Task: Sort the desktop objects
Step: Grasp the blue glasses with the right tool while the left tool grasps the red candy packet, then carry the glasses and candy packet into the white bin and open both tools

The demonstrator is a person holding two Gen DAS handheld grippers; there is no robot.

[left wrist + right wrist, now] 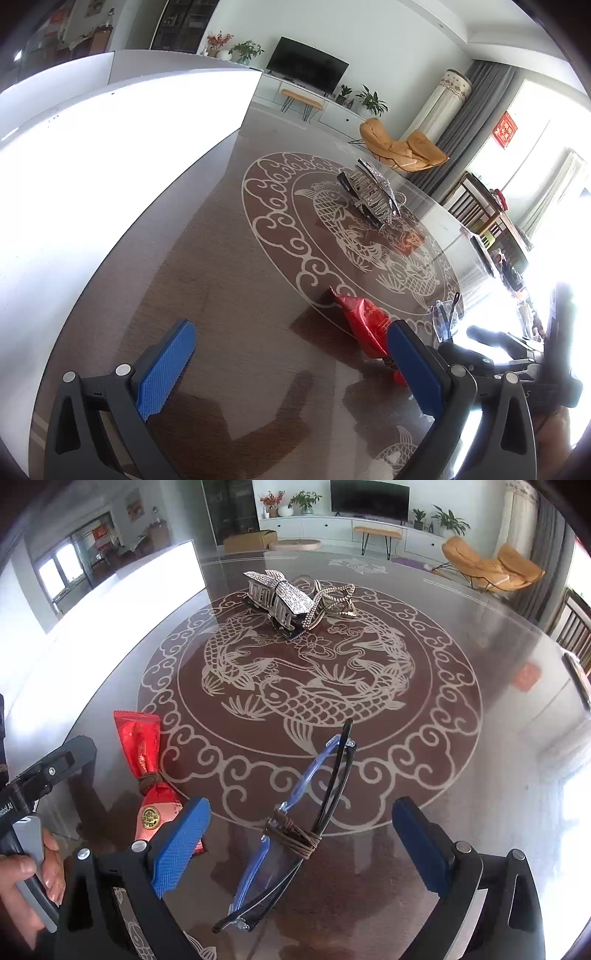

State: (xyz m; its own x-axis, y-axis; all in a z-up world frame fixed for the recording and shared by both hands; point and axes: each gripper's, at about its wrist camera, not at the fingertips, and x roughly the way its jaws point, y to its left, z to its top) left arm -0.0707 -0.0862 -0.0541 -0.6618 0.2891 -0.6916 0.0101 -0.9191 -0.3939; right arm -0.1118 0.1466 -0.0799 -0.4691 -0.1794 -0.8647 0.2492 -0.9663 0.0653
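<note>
Folded blue-and-black-framed glasses bound with a brown cord [295, 834] lie on the glossy dark round table with a pale carp-and-cloud inlay [480, 775], directly between the blue pads of the right gripper [301, 845], whose jaws stand wide apart and grip nothing. Bare tabletop shows on either side of the frames. Just to the left, a red foil packet cinched with a brown tie [146, 760] lies beside the left pad. A hand [26, 882] squeezes a grey trigger at the frame's lower left. In the left wrist view, the left gripper [291, 354] is likewise spread wide and empty over open table, the red packet [364, 325] near its right pad. Well apart, toward the table's centre, sits a cluster of silver rhinestone hair clips [291, 598]. The table's curved rim runs along a bright white counter [110, 147]. Beyond are a black television [369, 496], potted plants and an orange lounge chair [491, 565].
</note>
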